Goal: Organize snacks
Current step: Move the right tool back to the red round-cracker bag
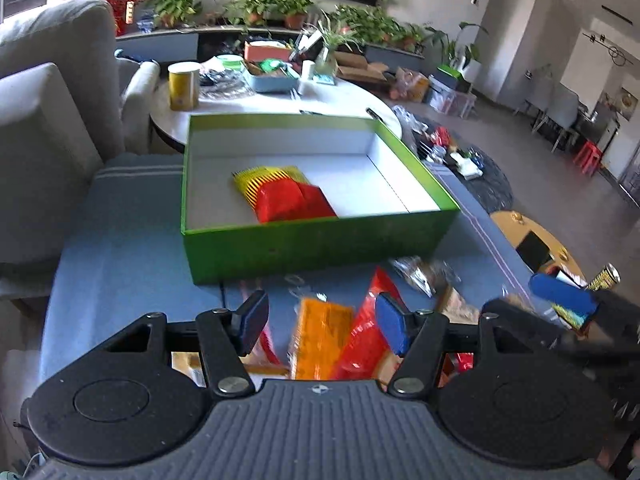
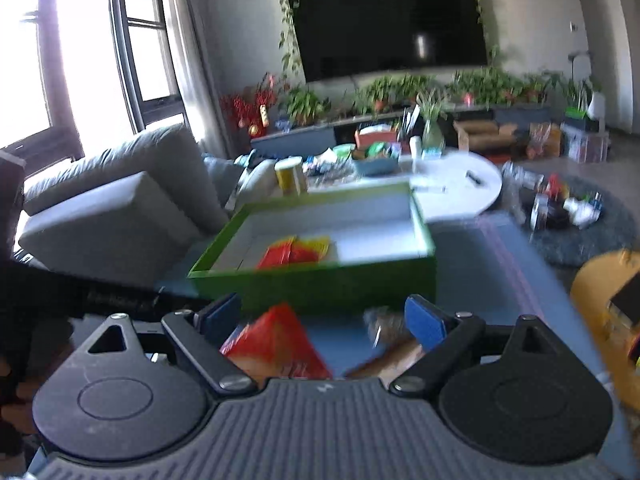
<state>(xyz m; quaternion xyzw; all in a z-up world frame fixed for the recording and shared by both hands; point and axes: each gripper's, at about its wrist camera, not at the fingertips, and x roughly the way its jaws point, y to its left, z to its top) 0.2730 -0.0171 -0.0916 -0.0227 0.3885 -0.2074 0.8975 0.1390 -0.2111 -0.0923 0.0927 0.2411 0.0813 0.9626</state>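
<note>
Your left gripper (image 1: 322, 320): jaws apart, nothing clamped, over loose packets.
Orange packet (image 1: 318, 340): on the blue tabletop (image 1: 120, 248), near edge, in front of the box.
Red packet (image 1: 368, 332): touching the orange one's right side.
Green box (image 1: 320, 240): open, mid-tabletop; red and yellow snacks (image 1: 286, 196) lie inside, left of centre.
Your right gripper (image 2: 330, 318): jaws apart, empty, above a red packet.

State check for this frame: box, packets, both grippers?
Green box: open, no lid on it.
Red and yellow packets: lying inside the box.
Orange packet: outside, before the box.
Left gripper: open, gripping nothing.
Right gripper: open, gripping nothing.
</note>
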